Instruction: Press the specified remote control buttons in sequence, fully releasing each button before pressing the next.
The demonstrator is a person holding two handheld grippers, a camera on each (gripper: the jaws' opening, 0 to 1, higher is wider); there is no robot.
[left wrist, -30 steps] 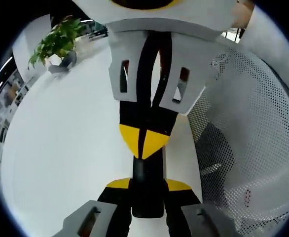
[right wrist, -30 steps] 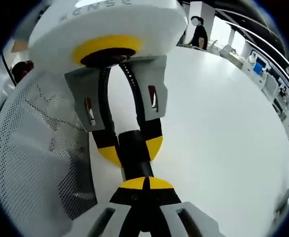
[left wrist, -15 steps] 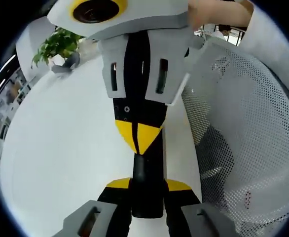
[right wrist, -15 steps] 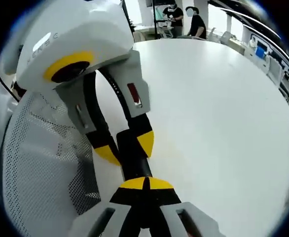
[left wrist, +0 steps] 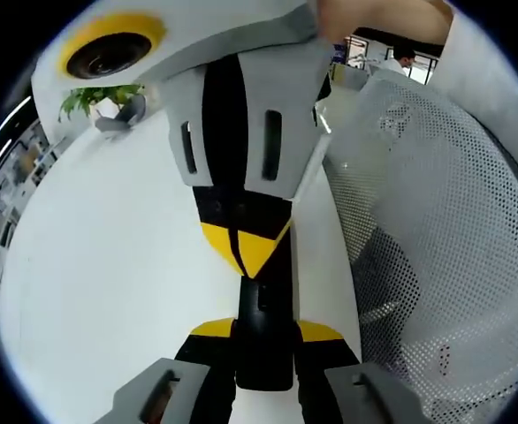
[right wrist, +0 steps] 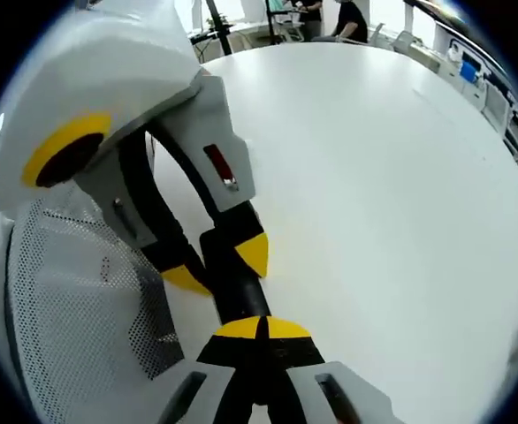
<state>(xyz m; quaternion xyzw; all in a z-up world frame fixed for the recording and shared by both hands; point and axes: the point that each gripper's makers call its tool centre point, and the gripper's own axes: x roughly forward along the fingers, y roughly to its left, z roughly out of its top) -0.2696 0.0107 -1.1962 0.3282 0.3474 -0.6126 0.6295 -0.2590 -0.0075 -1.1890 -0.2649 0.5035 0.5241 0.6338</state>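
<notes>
A slim black remote control (left wrist: 263,349) lies lengthwise between my left gripper's (left wrist: 263,331) yellow-tipped jaws, which are shut on it above the white table (left wrist: 109,265). My right gripper (left wrist: 244,252) comes in from the top of the left gripper view with its yellow tips together, resting on the remote's far part. In the right gripper view the right gripper (right wrist: 259,329) is shut with its tips against the remote control (right wrist: 232,287). The left gripper (right wrist: 219,265) reaches in there from the upper left and clasps the remote from both sides. No buttons are visible.
A white mesh chair back (left wrist: 445,230) stands close by, and shows again as the mesh chair (right wrist: 73,327). A potted plant (left wrist: 95,97) sits at the far table edge. People (right wrist: 347,18) stand far behind the broad white table (right wrist: 392,194).
The right gripper has tilted and swung leftward across the left gripper view, its tips staying on the remote. The right gripper view has pitched down toward the table. The left gripper keeps its hold.
</notes>
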